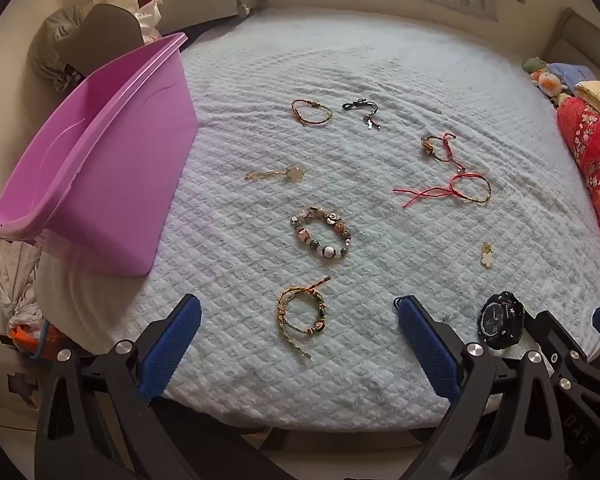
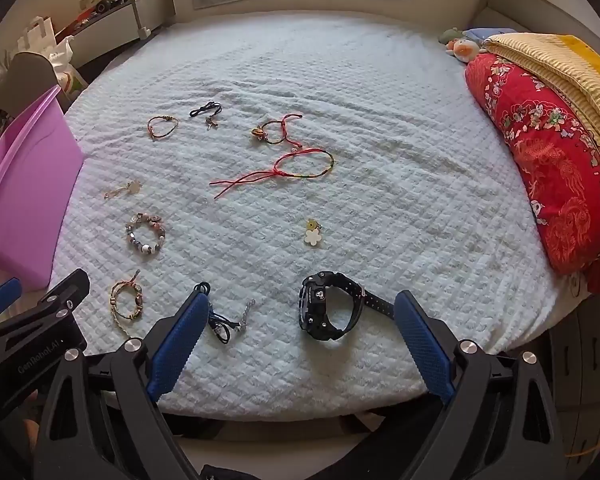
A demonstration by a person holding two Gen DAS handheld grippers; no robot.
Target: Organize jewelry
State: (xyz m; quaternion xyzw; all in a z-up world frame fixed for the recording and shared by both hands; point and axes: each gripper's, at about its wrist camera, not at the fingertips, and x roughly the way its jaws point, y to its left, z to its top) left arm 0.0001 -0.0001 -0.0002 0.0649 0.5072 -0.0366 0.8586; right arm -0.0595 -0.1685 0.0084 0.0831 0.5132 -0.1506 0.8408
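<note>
Jewelry lay scattered on the bed [image 2: 380, 160]; nothing had been collected.

The pink bin [image 1: 100, 160] stood empty at the left edge. Both tools were released and held nothing: the right gripper [image 2: 300, 326] framed the black watch [image 2: 328, 306], the left gripper [image 1: 300, 330] the braided bracelet [image 1: 302, 314]. In my judgement, each should descend squarely, close on strap or cord rather than bedding, and avoid the dark cord [image 2: 220, 326] beside the right gripper's left finger.

A purple plastic bin [image 1: 100, 152] sits on a pale blue waffle-textured blanket [image 2: 380, 184]. The wristwatch [image 2: 328, 306] is black; the pillow [image 2: 548, 184] is red with floral print.
</note>
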